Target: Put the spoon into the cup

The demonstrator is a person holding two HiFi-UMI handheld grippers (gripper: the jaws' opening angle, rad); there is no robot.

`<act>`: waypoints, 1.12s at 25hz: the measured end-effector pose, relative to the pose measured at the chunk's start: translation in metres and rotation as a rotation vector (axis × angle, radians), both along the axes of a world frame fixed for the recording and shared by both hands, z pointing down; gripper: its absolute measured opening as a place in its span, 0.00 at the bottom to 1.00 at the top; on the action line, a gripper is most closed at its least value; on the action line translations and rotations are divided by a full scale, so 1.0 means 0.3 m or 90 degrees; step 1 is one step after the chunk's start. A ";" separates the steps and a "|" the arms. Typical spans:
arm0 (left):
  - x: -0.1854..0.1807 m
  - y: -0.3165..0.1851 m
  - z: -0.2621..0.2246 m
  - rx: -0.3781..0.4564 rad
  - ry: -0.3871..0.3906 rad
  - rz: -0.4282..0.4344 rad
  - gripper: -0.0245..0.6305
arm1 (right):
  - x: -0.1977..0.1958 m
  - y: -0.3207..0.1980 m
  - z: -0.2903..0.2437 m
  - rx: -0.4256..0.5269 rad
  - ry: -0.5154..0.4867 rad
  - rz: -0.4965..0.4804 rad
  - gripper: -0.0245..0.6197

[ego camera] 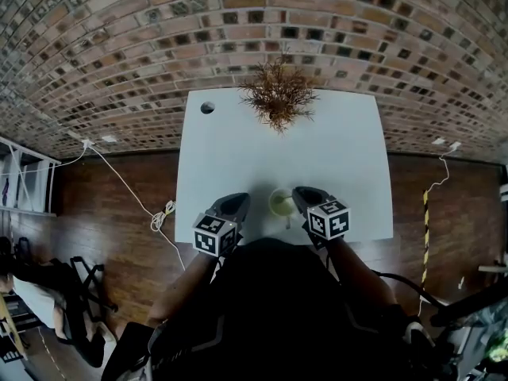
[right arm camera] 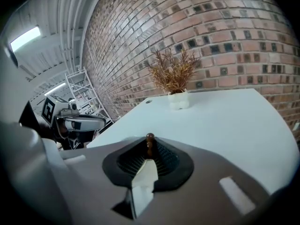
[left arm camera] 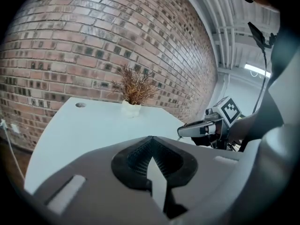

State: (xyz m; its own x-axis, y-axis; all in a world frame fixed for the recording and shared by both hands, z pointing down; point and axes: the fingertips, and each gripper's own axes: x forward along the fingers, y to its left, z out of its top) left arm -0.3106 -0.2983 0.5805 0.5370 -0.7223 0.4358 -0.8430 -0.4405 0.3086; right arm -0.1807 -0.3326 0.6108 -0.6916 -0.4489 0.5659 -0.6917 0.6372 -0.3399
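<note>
A pale green cup [ego camera: 280, 202] stands near the front edge of the white table [ego camera: 238, 149], between my two grippers. My right gripper [ego camera: 304, 196] is just right of the cup. In the right gripper view its jaws [right arm camera: 150, 150] are shut on a thin brown spoon handle [right arm camera: 150, 140], whose knobbed tip pokes up between the pads; the rest of the spoon is hidden. My left gripper [ego camera: 235, 204] sits left of the cup, and its jaws [left arm camera: 152, 150] are closed with nothing between them. Each gripper sees the other across the table corner: the right gripper [left arm camera: 202, 128] and the left gripper [right arm camera: 79, 123].
A dried brown plant in a small white pot [ego camera: 278, 95] stands at the far middle of the table, with a round cable hole [ego camera: 207, 107] at the far left corner. A brick wall lies behind. White cables [ego camera: 159, 217] trail on the wooden floor at left.
</note>
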 end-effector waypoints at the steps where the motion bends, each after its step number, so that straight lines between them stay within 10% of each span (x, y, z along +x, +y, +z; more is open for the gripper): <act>1: -0.003 0.004 0.011 -0.006 0.001 -0.004 0.03 | -0.003 0.004 0.010 -0.002 0.003 -0.004 0.10; 13: -0.017 0.044 0.005 -0.014 0.004 -0.012 0.03 | -0.017 0.012 0.026 0.001 -0.001 -0.003 0.12; 20: -0.012 0.059 -0.013 -0.013 0.005 -0.029 0.03 | 0.043 -0.027 -0.011 0.010 -0.017 0.024 0.35; 28: 0.004 0.087 -0.053 -0.010 0.002 -0.041 0.03 | 0.098 -0.037 -0.079 0.022 -0.061 0.022 0.36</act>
State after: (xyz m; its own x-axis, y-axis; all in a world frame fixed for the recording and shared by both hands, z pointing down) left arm -0.3095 -0.2722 0.5647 0.4908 -0.7489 0.4454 -0.8686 -0.3802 0.3179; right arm -0.1513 -0.3436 0.5872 -0.7252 -0.4918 0.4819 -0.6793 0.6256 -0.3837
